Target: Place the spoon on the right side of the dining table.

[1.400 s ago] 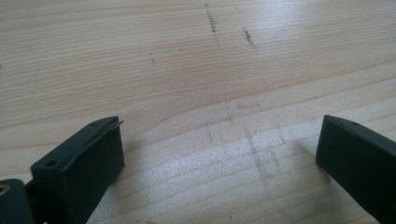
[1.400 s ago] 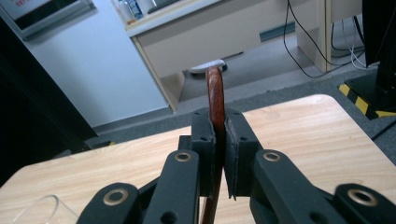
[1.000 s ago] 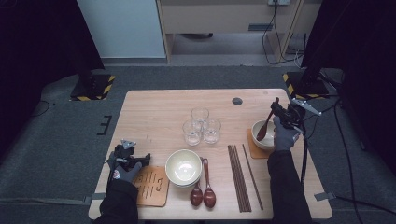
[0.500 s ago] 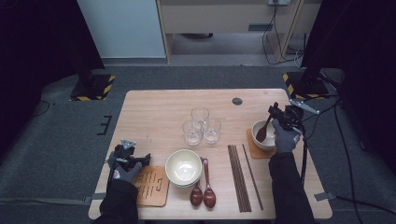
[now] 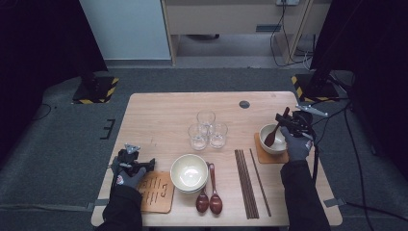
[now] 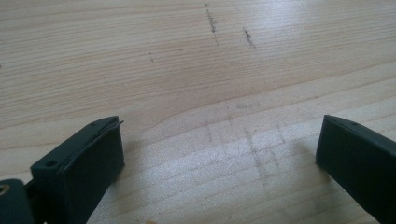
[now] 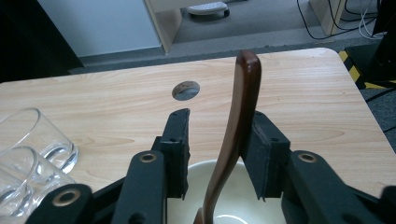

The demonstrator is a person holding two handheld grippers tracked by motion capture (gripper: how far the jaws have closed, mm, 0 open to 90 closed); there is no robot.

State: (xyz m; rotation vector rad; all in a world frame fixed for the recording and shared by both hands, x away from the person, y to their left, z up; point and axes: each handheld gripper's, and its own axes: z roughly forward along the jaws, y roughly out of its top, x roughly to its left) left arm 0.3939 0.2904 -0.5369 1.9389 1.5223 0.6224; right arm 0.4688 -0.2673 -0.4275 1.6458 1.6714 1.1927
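A dark brown wooden spoon (image 5: 272,136) stands in a cream bowl (image 5: 263,132) on a square wooden coaster (image 5: 262,155) at the table's right. My right gripper (image 5: 284,120) is around its handle. In the right gripper view the spoon (image 7: 240,102) rises from the bowl (image 7: 198,169) between the jaws of the right gripper (image 7: 219,121). These jaws have just been opening: the handle leans on the right one, with a gap to the left one. My left gripper (image 5: 150,164) rests near the table's front left, open over bare wood (image 6: 222,126).
Three clear glasses (image 5: 207,130) stand mid-table, also at the left edge of the right gripper view (image 7: 32,149). Near the front lie a cream bowl (image 5: 188,172), two spoons (image 5: 209,199), several dark chopsticks (image 5: 248,183) and a wooden board (image 5: 155,192). A round hole (image 5: 244,104) marks the far side.
The right gripper's jaws have spread apart around the spoon handle, which now rests loose in the bowl. Neither hand has shifted.
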